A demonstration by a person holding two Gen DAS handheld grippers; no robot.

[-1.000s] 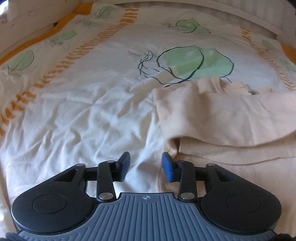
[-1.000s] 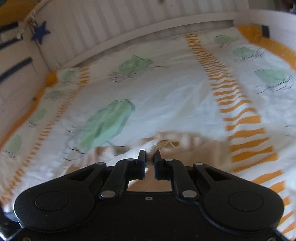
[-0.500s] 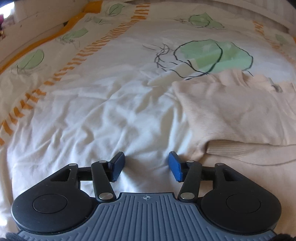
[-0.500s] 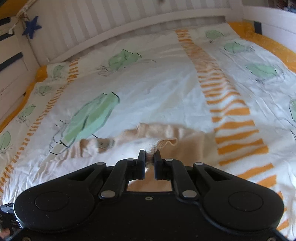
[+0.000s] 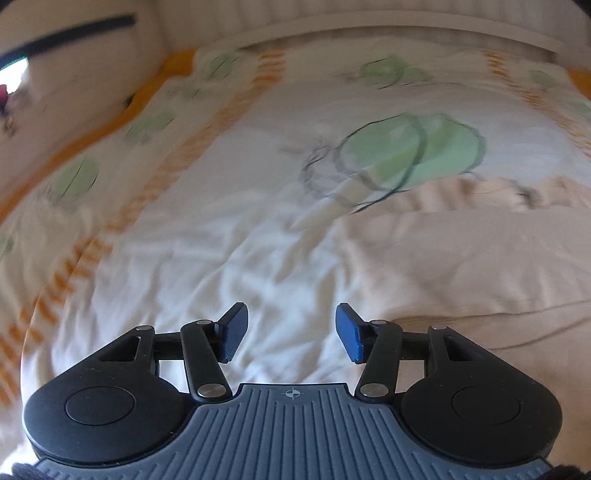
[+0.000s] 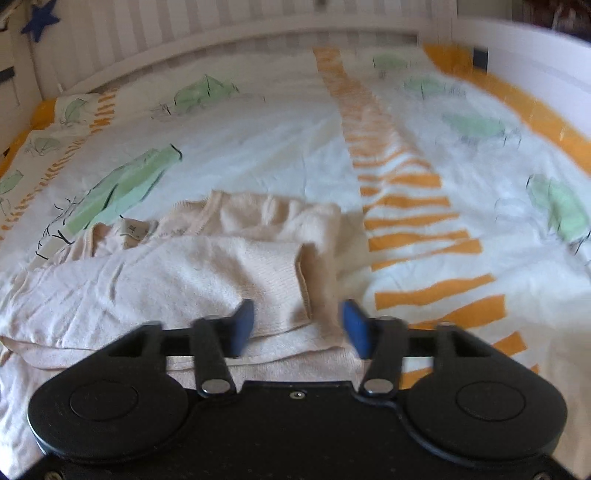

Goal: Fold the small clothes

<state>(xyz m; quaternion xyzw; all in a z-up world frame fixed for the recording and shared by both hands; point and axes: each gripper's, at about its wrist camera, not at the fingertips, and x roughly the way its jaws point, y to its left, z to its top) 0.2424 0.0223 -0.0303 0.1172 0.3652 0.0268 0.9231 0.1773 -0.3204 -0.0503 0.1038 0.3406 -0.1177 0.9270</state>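
Note:
A small cream knitted sweater [image 6: 207, 266] lies on the bed cover with one sleeve folded across its body; the sleeve's cuff [image 6: 301, 280] ends just ahead of my right gripper. The right gripper [image 6: 297, 326] hangs low over that cuff, its jaws opening, and the cloth lies below them with neither pad pressing it. In the left wrist view the same sweater [image 5: 461, 258] fills the right side, blurred. My left gripper [image 5: 291, 330] stands open over bare white cover beside the sweater's left edge, with nothing between its fingers.
The bed cover [image 6: 258, 147] is white with green leaf prints and orange striped bands. A white slatted bed rail [image 6: 229, 29] runs along the far side and a white side board [image 6: 535, 59] at the right. A blue star [image 6: 38, 20] hangs at the far left.
The right gripper was shut on the sleeve cuff; it has sunk to the sweater and let go, and the sleeve now lies folded over the body. The left gripper opened wider.

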